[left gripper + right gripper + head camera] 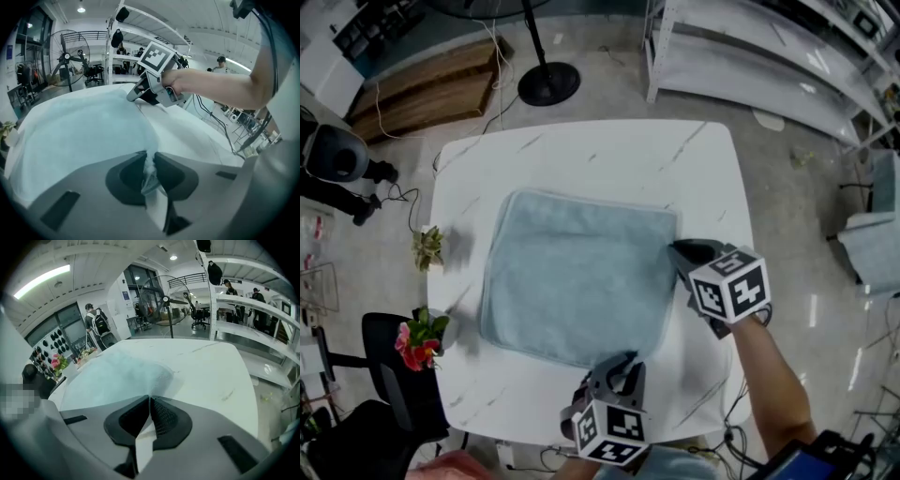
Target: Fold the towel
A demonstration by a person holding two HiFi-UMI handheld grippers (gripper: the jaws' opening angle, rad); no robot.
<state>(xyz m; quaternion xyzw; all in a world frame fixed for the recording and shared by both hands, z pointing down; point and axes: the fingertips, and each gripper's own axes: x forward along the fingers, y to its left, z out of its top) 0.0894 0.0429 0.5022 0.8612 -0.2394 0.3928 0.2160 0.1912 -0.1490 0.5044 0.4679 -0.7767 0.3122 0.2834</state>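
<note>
A light blue towel [577,281] lies spread flat on the white marble table [600,155]. My left gripper [617,364] is at the towel's near edge, toward its right corner. In the left gripper view its jaws [149,161] are shut on a bunched fold of towel [84,126]. My right gripper [677,251] is at the towel's right edge, just below the far right corner. In the right gripper view its jaws [149,399] stand together with the towel [112,376] running into their tips. The right gripper [133,96] also shows across the towel in the left gripper view.
A small potted plant [428,246] and a pot of pink flowers [417,339] stand at the table's left edge. A black chair [384,375] is at the near left. A fan stand [548,82] and white shelving [769,56] are on the floor beyond the table.
</note>
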